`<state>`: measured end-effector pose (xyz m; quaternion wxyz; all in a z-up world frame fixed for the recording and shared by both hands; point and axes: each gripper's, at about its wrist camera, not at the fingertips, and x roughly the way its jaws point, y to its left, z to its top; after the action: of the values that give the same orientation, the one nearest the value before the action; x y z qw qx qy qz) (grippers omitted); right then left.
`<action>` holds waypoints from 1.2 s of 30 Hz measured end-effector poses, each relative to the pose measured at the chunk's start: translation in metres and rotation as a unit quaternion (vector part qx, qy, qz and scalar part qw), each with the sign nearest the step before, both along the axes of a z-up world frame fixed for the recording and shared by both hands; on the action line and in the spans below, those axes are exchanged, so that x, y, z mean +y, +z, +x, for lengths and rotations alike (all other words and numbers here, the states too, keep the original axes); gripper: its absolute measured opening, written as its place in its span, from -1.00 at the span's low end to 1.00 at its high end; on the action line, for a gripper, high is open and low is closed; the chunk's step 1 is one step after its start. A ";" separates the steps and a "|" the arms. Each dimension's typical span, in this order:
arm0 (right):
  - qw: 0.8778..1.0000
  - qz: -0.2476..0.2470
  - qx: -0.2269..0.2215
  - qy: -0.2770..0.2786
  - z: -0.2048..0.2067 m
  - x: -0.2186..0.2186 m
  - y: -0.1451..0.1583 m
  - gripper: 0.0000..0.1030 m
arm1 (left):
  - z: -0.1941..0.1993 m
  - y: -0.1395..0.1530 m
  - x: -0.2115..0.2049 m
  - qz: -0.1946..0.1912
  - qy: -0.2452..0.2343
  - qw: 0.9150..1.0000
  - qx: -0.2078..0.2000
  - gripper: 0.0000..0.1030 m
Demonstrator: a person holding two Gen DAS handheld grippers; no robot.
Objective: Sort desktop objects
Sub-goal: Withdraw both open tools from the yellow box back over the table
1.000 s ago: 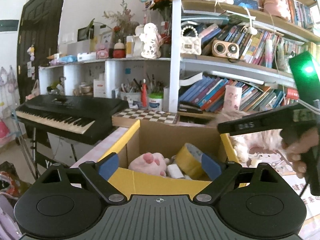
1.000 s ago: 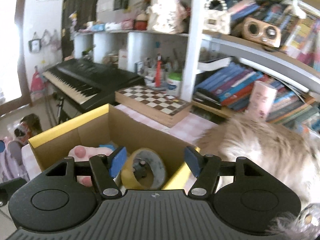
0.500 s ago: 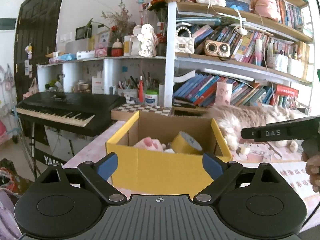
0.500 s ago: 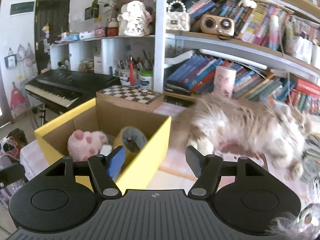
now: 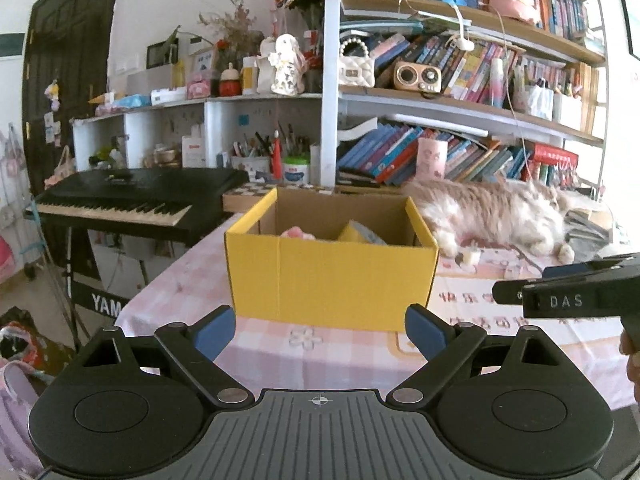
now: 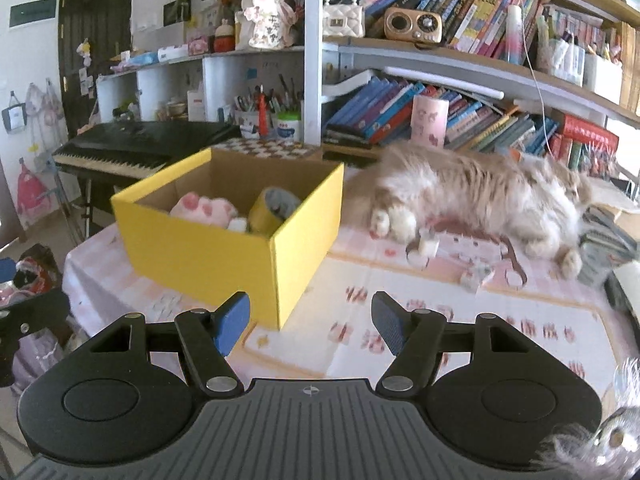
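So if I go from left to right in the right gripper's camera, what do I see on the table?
Yellow box → small white cube → fluffy cat → stack of books.

Both units same build — left gripper (image 5: 320,330) and right gripper (image 6: 311,323): black linkage arms, silver pivot screws, blue pads on the fingers (image 5: 211,331), ribbed grey base with crosshair mark — right unit's side stamped "DAS".
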<state>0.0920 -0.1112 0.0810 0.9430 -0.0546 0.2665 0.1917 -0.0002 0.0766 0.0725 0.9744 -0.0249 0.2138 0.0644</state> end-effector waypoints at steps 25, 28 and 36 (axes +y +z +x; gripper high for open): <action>0.999 -0.029 0.029 0.019 -0.070 0.013 -0.028 0.27 | -0.039 -0.017 -0.007 0.004 -0.005 0.999 0.046 0.83; 0.999 -0.035 0.032 0.024 -0.073 0.015 -0.030 0.28 | -0.039 -0.018 -0.010 0.007 -0.009 0.999 0.050 0.83; 0.998 -0.040 0.042 0.024 -0.076 0.011 -0.036 0.32 | -0.037 -0.023 -0.018 0.013 -0.029 0.997 0.065 0.83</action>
<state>0.0158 -0.1000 0.0453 0.9232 -0.0910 0.3119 0.2052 -0.0376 0.0583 0.0493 0.9602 -0.0021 0.2766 0.0399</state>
